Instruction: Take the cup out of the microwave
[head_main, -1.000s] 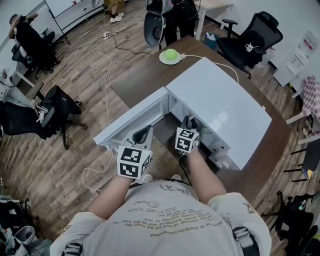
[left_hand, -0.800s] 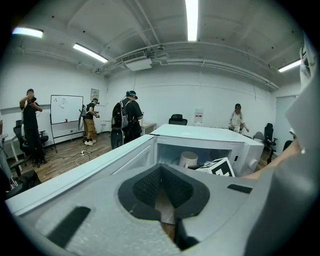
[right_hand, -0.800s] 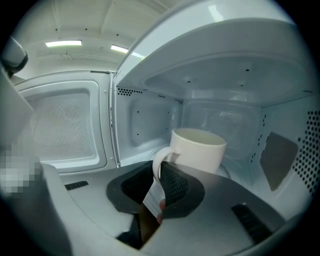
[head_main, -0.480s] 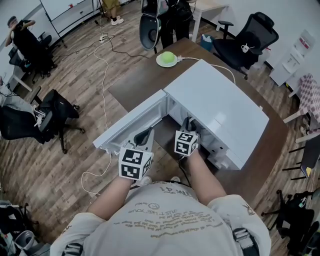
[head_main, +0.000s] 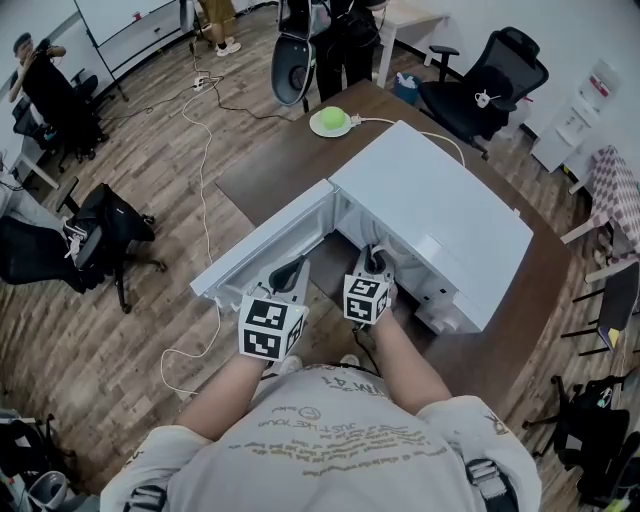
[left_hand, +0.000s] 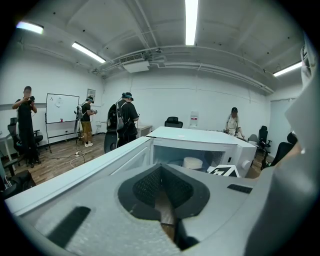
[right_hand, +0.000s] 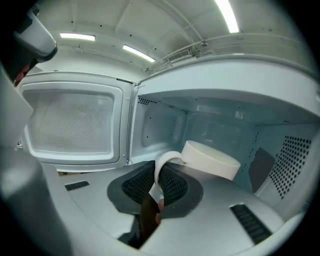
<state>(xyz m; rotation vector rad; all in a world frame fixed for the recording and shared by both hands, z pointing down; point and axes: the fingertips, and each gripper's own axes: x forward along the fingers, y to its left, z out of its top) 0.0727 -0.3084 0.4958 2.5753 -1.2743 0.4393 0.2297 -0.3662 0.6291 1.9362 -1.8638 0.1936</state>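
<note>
Now the right hand-held gripper (right_hand: 160, 174) sits a little further back from the microwave (head_main: 440, 215) than one second before, and its jaws have come much closer together. The left hand-held gripper (left_hand: 161, 172) is almost where it was, in front of the microwave's open door (head_main: 262, 245).

The right jaws pinch the handle (right_hand: 166, 155) of the white cup (right_hand: 212, 161), and the cup is inside the microwave cavity. The left jaws are pressed together with nothing between them.

Only the right gripper view shows the pinch on the handle. In the head view the microwave's top hides the cup. The left gripper view shows the cup from outside, deep in the microwave, and also several people (left_hand: 122, 117) standing beyond the microwave.
</note>
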